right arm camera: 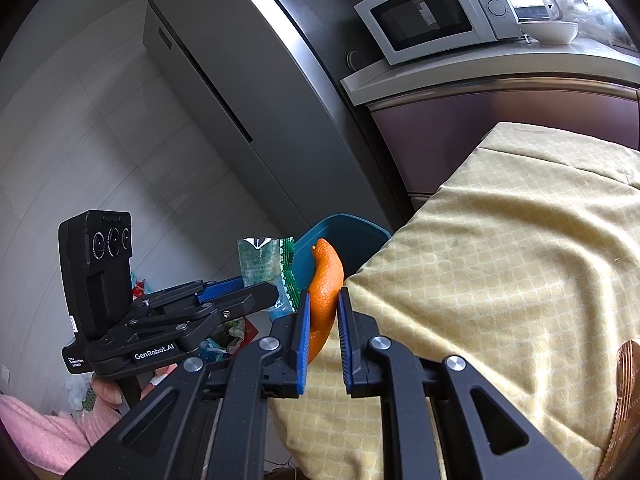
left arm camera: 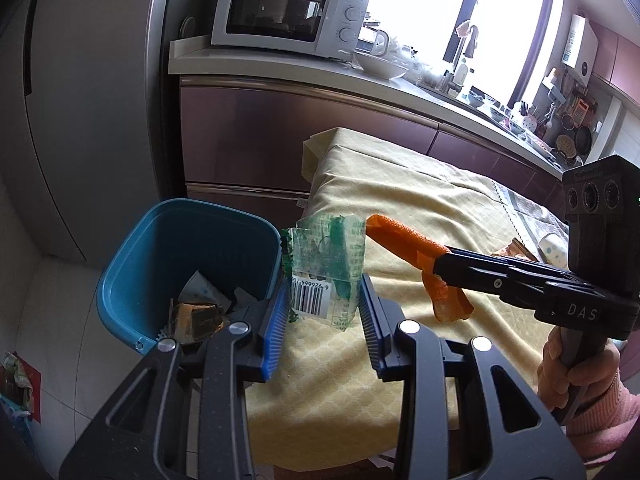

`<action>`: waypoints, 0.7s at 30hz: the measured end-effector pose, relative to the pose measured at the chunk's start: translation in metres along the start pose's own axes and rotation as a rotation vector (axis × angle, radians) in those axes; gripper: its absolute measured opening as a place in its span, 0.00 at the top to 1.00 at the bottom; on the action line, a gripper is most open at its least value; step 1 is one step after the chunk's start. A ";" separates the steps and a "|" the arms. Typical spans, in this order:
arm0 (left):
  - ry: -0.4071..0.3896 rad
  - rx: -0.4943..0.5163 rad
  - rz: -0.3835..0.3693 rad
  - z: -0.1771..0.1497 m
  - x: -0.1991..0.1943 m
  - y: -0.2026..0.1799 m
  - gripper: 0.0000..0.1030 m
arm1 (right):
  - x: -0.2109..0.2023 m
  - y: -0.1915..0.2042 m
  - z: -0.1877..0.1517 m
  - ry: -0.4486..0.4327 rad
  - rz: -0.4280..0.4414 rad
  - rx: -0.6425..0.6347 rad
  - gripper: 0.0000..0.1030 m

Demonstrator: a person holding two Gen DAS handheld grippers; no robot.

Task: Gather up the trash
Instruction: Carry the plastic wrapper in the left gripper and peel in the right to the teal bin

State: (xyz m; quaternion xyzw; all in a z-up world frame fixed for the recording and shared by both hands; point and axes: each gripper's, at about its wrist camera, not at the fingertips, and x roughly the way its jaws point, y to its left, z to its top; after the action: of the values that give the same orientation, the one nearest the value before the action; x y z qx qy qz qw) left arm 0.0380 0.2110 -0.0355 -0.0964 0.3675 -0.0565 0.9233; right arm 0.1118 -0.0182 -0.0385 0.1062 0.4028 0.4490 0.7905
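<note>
My left gripper (left arm camera: 325, 296) is shut on a clear and green plastic wrapper (left arm camera: 326, 264) with a barcode, held over the table's near-left corner beside the blue bin (left arm camera: 132, 280). The bin stands on the floor with paper scraps inside. My right gripper (right arm camera: 324, 304) is shut on a curved piece of orange peel (right arm camera: 326, 280), which shows as an orange strip (left arm camera: 404, 240) in the left wrist view, above the yellow tablecloth (left arm camera: 400, 200). In the right wrist view the wrapper (right arm camera: 260, 264) sits left of the peel, with the bin (right arm camera: 348, 232) just behind both.
A kitchen counter (left arm camera: 280, 64) with a microwave (left arm camera: 288, 12) and dishes runs behind the table. A tall grey fridge (right arm camera: 260, 100) stands left of it. More items (left arm camera: 554, 250) lie at the table's far right. A bag of rubbish (left arm camera: 16, 380) sits on the floor.
</note>
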 end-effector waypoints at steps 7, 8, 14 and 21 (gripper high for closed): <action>-0.008 -0.016 0.018 0.002 -0.001 0.010 0.67 | 0.011 0.008 0.005 0.016 0.004 -0.023 0.88; -0.009 -0.019 0.022 0.002 -0.001 0.012 0.67 | 0.012 0.009 0.005 0.018 0.004 -0.027 0.88; -0.010 -0.032 0.041 0.004 -0.001 0.022 0.67 | 0.022 0.015 0.010 0.033 0.013 -0.042 0.88; -0.011 -0.040 0.056 0.006 0.001 0.031 0.67 | 0.030 0.020 0.017 0.042 0.014 -0.060 0.88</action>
State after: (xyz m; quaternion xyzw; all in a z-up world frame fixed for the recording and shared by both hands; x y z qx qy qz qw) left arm 0.0437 0.2417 -0.0384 -0.1050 0.3659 -0.0225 0.9244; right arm 0.1194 0.0205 -0.0329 0.0759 0.4049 0.4686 0.7815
